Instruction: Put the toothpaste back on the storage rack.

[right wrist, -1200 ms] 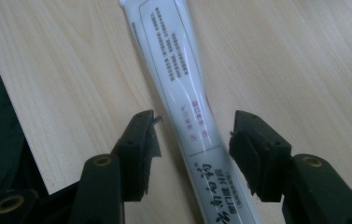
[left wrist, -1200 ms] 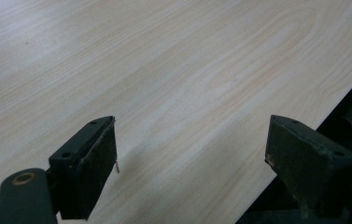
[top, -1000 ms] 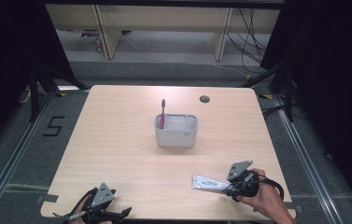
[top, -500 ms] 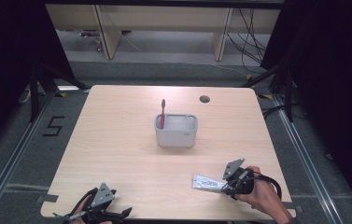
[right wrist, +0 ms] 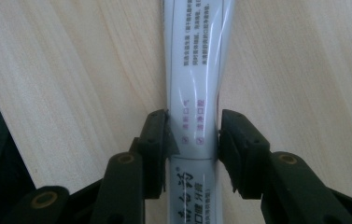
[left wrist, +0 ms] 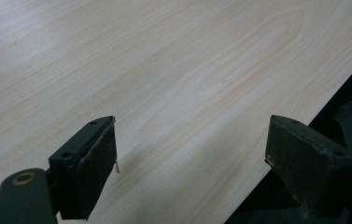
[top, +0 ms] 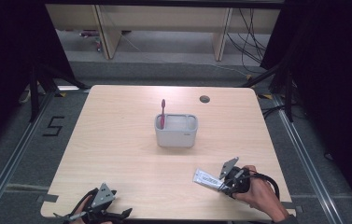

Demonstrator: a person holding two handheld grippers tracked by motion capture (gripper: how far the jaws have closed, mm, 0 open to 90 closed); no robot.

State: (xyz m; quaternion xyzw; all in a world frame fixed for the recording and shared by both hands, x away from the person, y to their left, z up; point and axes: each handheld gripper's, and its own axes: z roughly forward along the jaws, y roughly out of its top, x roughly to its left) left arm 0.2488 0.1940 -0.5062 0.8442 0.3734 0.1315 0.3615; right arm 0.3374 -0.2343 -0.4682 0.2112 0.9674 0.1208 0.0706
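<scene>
A white toothpaste tube (top: 205,178) lies flat on the wooden table (top: 117,140) near its front right. In the right gripper view the tube (right wrist: 194,70) runs away between the two black jaws. My right gripper (right wrist: 193,135) has just been closing, and its pads now press the tube's sides, which look slightly pinched in. From above, the right gripper (top: 221,183) sits at the tube's right end, held by a hand. My left gripper (top: 113,215) rests at the front left edge. It stands open (left wrist: 192,149) over bare wood.
A grey bin (top: 176,135) stands mid-table with a red toothbrush (top: 162,112) upright in its left corner. A round cable hole (top: 204,99) sits near the far edge. The table's front edge runs just behind both grippers; dark floor surrounds the table.
The right gripper has edged left onto the tube and its jaws have narrowed around it. The left gripper has stayed put.
</scene>
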